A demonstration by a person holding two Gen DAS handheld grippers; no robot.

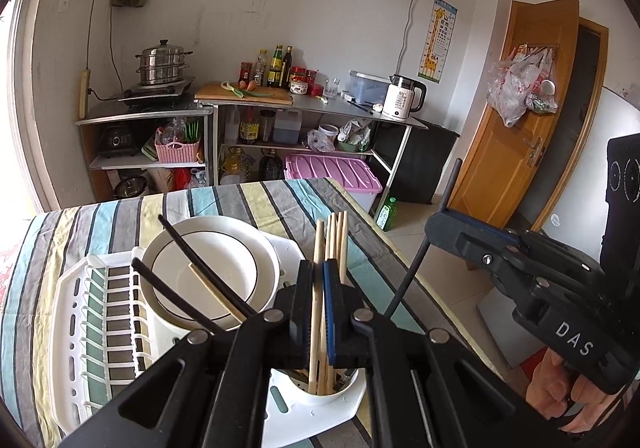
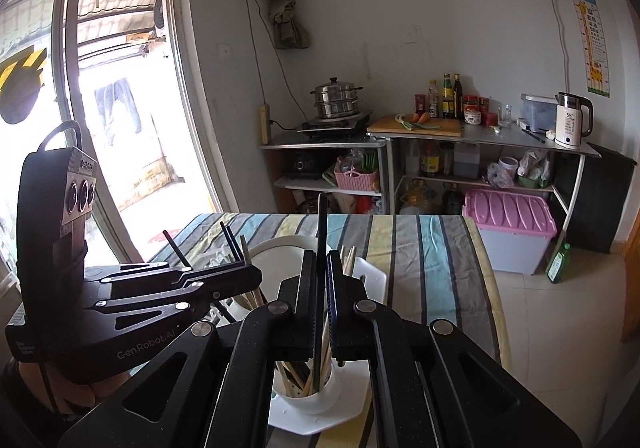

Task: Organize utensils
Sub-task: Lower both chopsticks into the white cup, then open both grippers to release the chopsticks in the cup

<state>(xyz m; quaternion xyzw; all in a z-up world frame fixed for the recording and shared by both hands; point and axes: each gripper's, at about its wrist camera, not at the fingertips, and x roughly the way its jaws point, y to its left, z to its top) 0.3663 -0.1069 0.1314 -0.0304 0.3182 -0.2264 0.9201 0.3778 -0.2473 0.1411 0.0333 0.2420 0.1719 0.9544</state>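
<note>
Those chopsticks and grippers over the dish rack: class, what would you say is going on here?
A person holds a gripper in each hand over a white drying rack on a striped tablecloth. The left gripper is shut on a wooden chopstick; the right gripper is shut on a black chopstick. Both hang above the white utensil cup, which already holds chopsticks. Two black chopsticks lie across the plates.

White letters "DAS" stand on the black right gripper (image 1: pixel 436 226), right of the jaws. "GenRobot.AI" marks the black left gripper (image 2: pixel 256 272). The white electric kettle (image 1: pixel 402 98), far beyond the jaws, shows "55".
</note>
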